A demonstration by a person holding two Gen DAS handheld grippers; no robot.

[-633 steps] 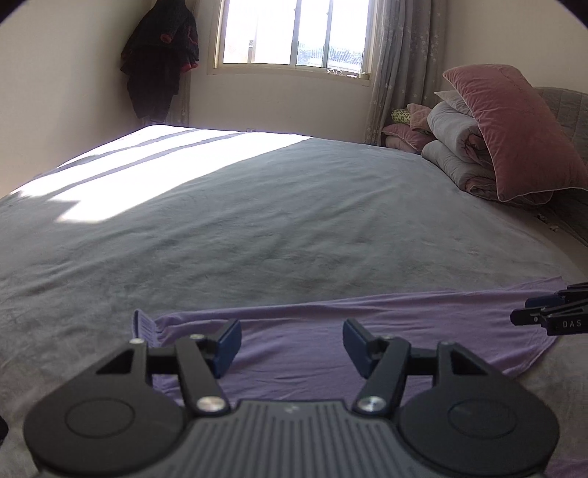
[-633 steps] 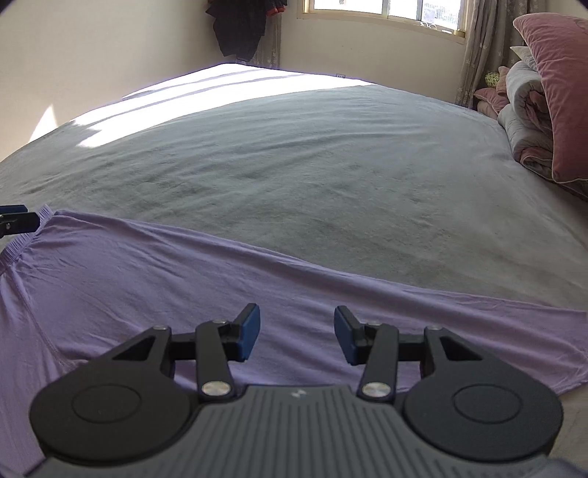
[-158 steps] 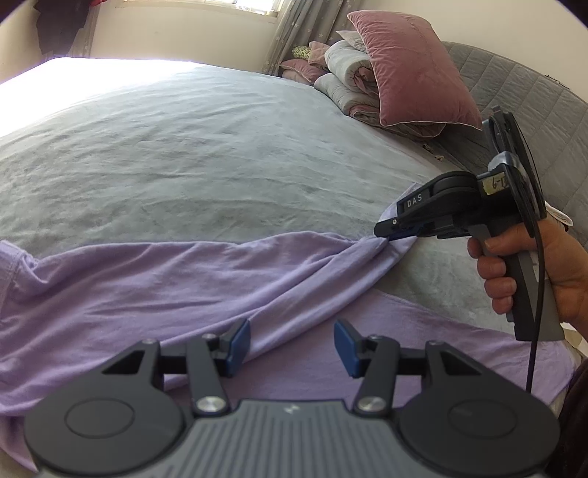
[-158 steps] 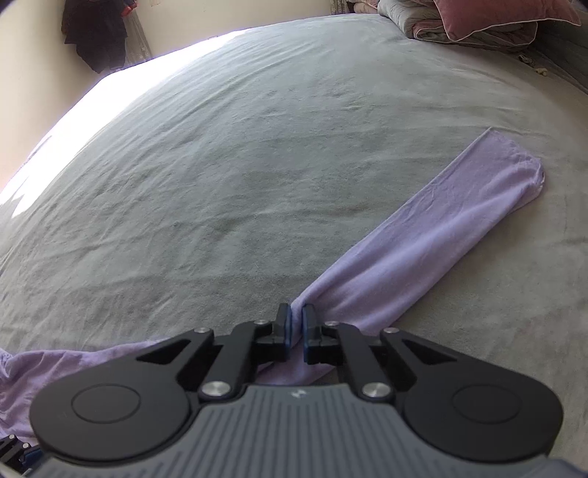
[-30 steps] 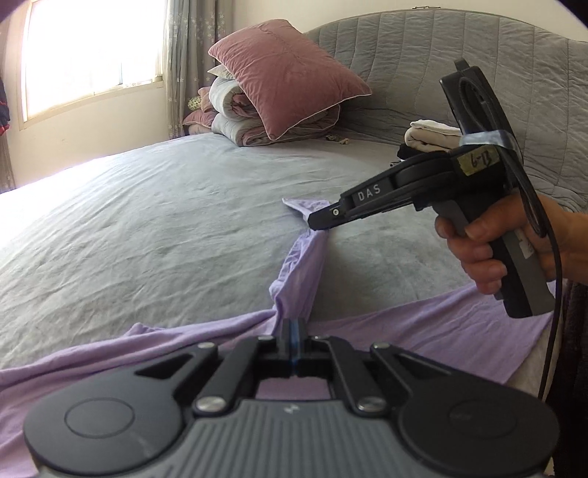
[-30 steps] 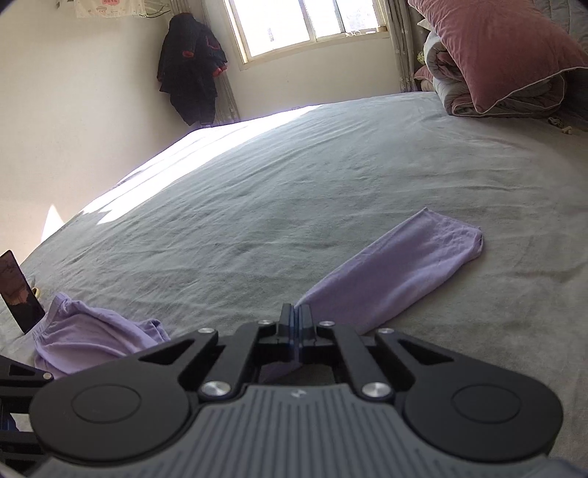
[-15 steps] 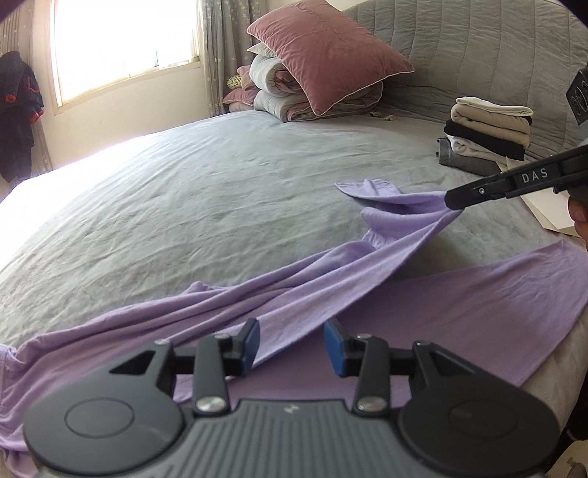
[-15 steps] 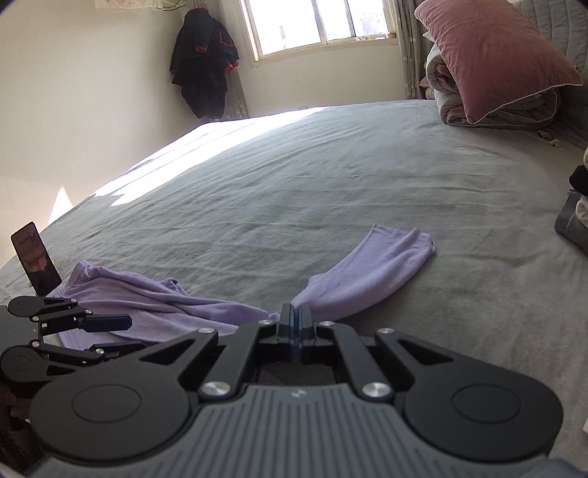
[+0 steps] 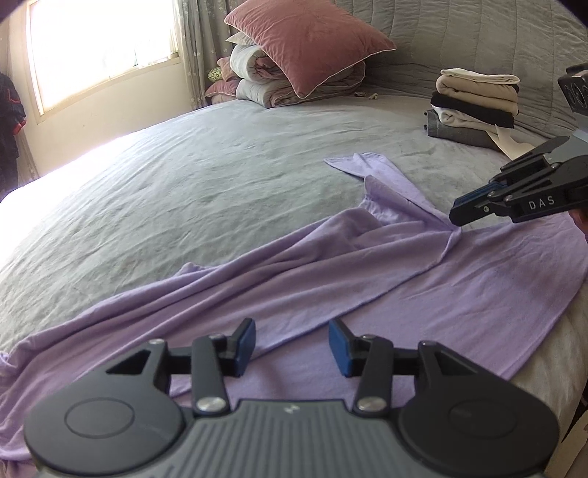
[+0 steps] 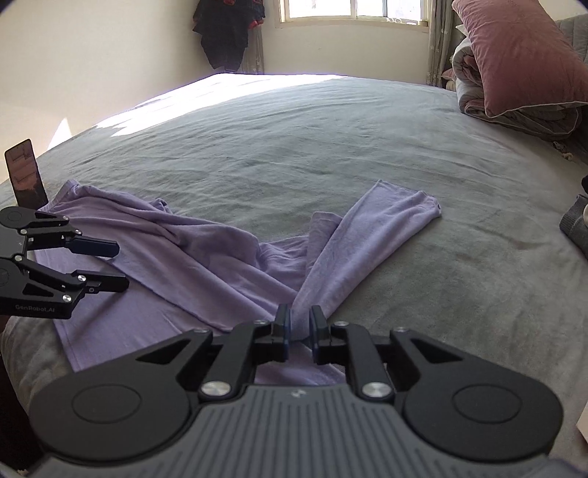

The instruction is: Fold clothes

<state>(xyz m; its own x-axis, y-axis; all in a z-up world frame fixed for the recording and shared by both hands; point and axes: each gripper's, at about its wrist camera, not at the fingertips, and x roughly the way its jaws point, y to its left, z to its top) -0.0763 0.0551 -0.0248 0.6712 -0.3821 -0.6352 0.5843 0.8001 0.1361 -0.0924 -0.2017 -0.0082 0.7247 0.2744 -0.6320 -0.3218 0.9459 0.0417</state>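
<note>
A lilac long-sleeved garment point(image 9: 367, 264) lies spread along the near edge of the bed, one side folded over its body in loose creases. Its sleeve point(image 10: 371, 235) angles away over the grey cover. My left gripper point(image 9: 292, 343) hovers low over the garment, its jaws opening and nothing between the blue pads point(image 9: 244, 340). It also shows as the left gripper point(image 10: 119, 266) in the right wrist view. My right gripper point(image 10: 299, 329) is opening too, a bunched fold at the sleeve's base still lying between its parted pads. In the left wrist view the right gripper point(image 9: 455, 217) has its tips at that fold.
The grey bed cover point(image 9: 183, 184) stretches far beyond the garment. A pink pillow point(image 9: 308, 47) on rolled quilts sits at the headboard, and a stack of folded clothes point(image 9: 474, 106) lies near it. A phone point(image 10: 25, 172) stands at the bed's left edge. Dark clothes point(image 10: 228, 33) hang by the window.
The left gripper let go of the cloth and opened a second ago. Just now the right gripper's jaws parted from shut, and the fold and sleeve sank flatter onto the bed.
</note>
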